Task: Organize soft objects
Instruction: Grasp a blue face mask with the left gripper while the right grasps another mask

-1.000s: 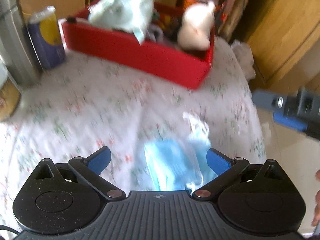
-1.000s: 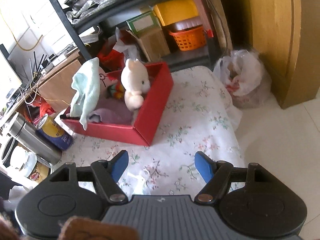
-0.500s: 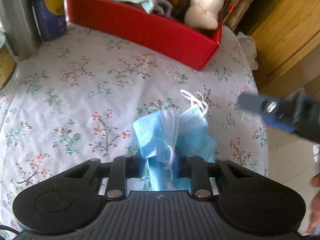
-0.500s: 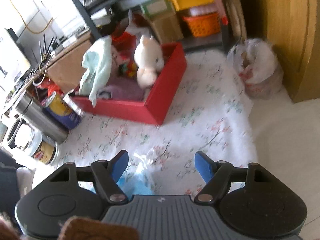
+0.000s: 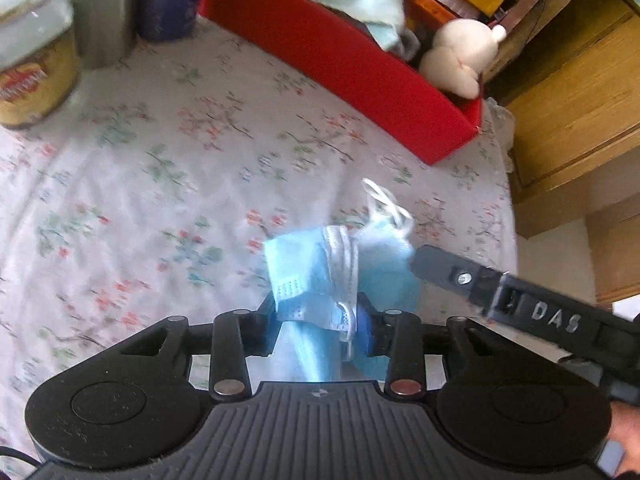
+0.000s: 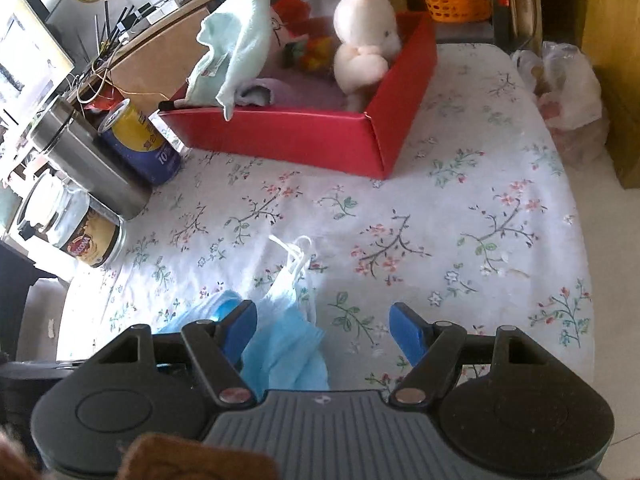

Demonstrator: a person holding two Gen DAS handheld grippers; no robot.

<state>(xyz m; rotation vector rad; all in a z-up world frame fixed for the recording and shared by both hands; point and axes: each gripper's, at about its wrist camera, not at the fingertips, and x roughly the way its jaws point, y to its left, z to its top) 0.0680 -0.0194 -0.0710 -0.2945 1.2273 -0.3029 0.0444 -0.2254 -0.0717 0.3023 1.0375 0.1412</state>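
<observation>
Left gripper [image 5: 316,320] clamped tight on the blue masks [image 5: 316,276], bunched so nothing slips, short of the red box [image 6: 320,140] already holding a plush toy [image 6: 366,40]. Right gripper [image 6: 322,330] wide open, gripping nothing, alongside the masks.

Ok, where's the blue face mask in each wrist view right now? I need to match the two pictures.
Left wrist: blue face mask at lower centre, pinched between the closed fingers of the left gripper.
Right wrist: the mask at lower left of centre, just inside the left finger of the open right gripper, its white loops trailing up.
Shared landmark: the red box with the white plush toy.
</observation>
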